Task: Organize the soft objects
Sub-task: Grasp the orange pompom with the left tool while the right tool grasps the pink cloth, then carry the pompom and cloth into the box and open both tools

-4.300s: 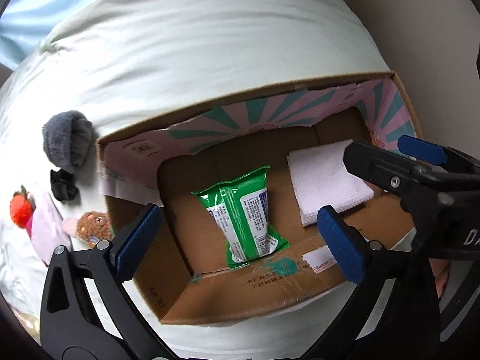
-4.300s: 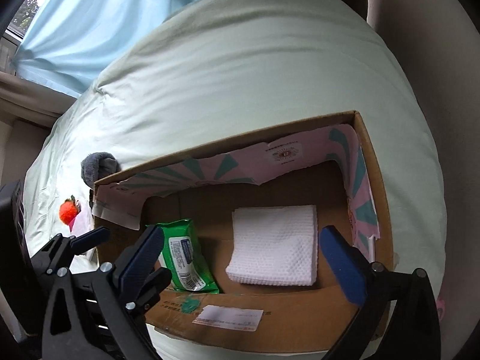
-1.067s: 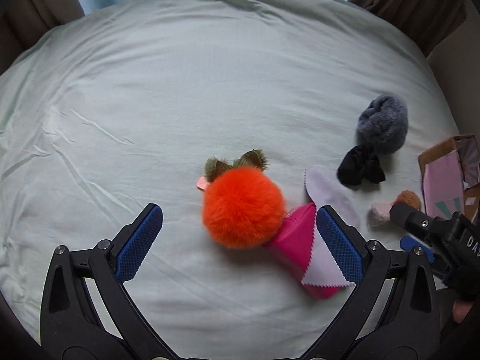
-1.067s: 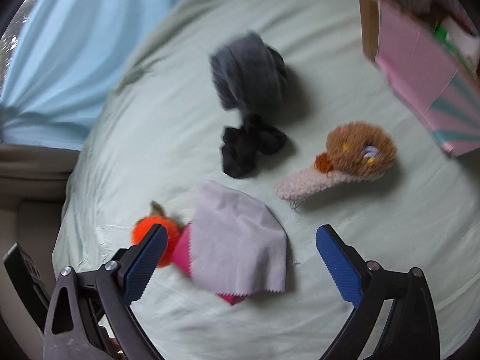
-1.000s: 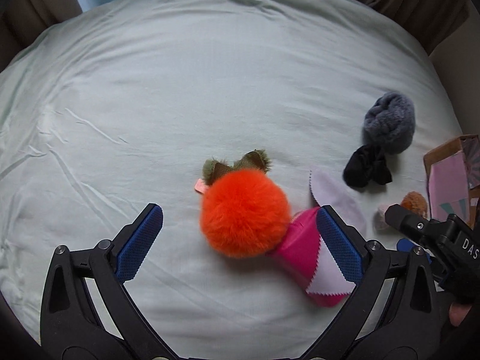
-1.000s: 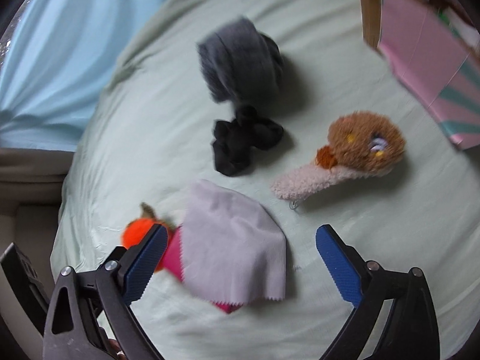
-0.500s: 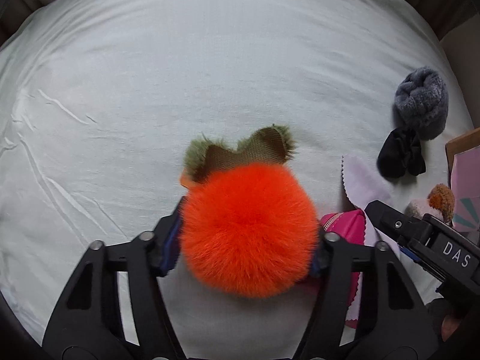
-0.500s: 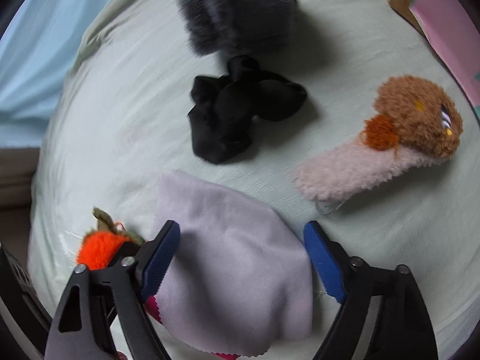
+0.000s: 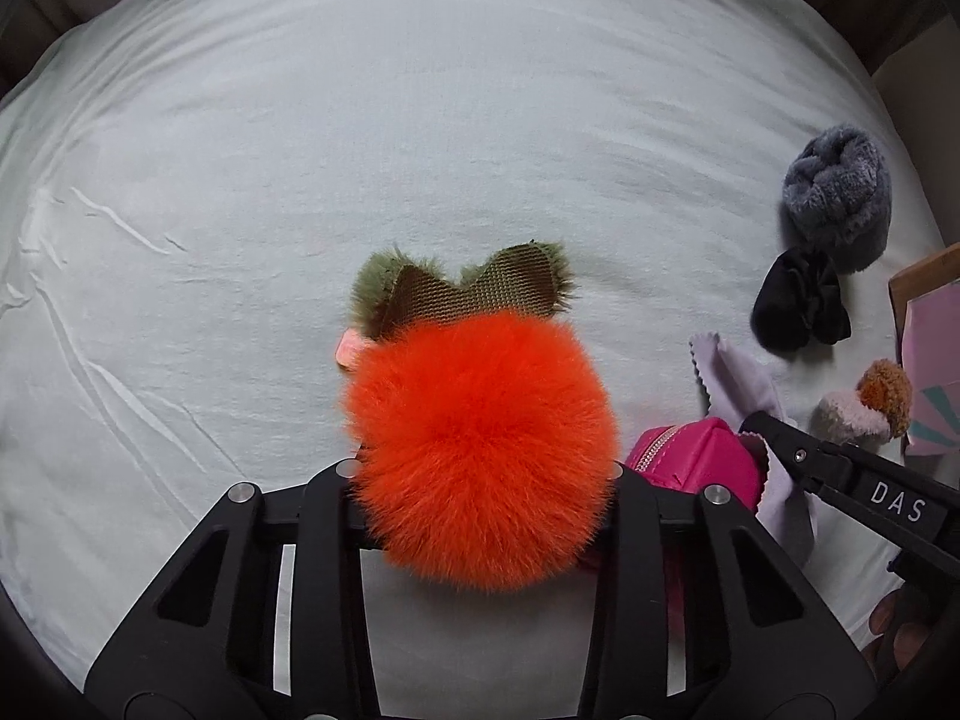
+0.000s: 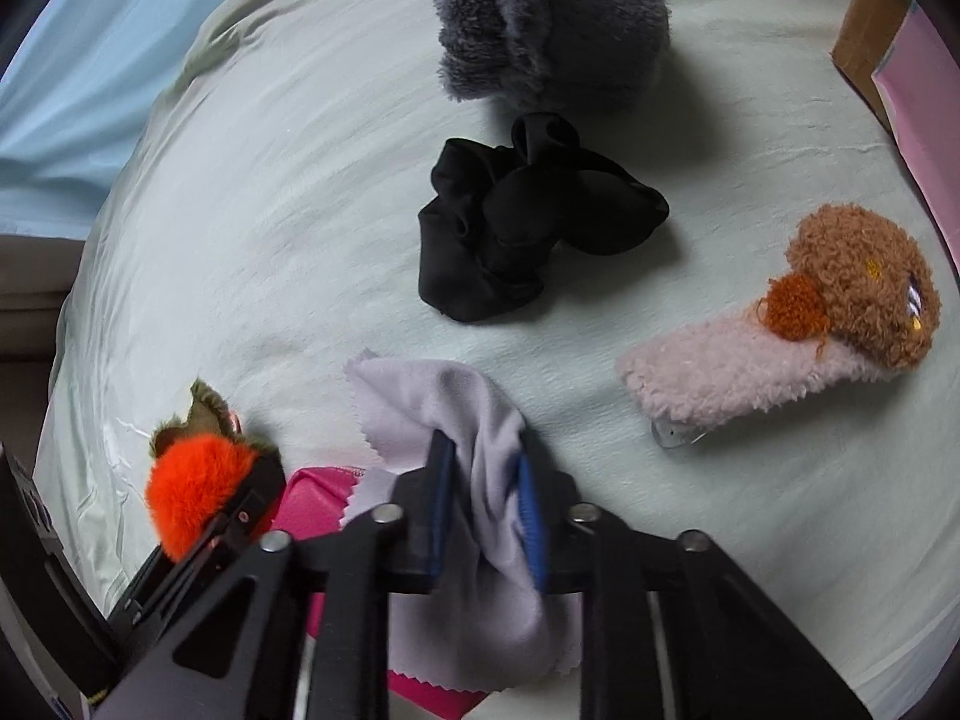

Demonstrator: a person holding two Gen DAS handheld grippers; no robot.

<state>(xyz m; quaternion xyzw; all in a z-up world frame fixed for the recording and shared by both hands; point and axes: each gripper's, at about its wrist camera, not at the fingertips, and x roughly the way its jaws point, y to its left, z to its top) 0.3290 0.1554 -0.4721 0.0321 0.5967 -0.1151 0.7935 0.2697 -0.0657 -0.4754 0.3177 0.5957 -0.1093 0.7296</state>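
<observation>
My left gripper (image 9: 480, 474) is shut on a fluffy orange pom-pom with green leaves (image 9: 480, 450), low over the pale green bedsheet (image 9: 300, 150); it also shows in the right wrist view (image 10: 192, 486). My right gripper (image 10: 483, 480) is shut on a bunched lilac cloth (image 10: 474, 414), which lies over a pink zip pouch (image 10: 312, 510). In the left wrist view the lilac cloth (image 9: 744, 384) and the pink pouch (image 9: 696, 462) sit just right of the pom-pom.
A black scrunchie (image 10: 528, 240), a grey fuzzy roll (image 10: 552, 18) and a brown-and-pink plush hair clip (image 10: 780, 354) lie on the sheet beyond my right gripper. The cardboard box's corner (image 10: 870, 30) stands at the far right. A blue curtain (image 10: 72, 60) hangs at the left.
Both grippers moved from the box to the objects on the sheet. The left closed on the orange pom-pom and the right closed on the lilac cloth, bunching it.
</observation>
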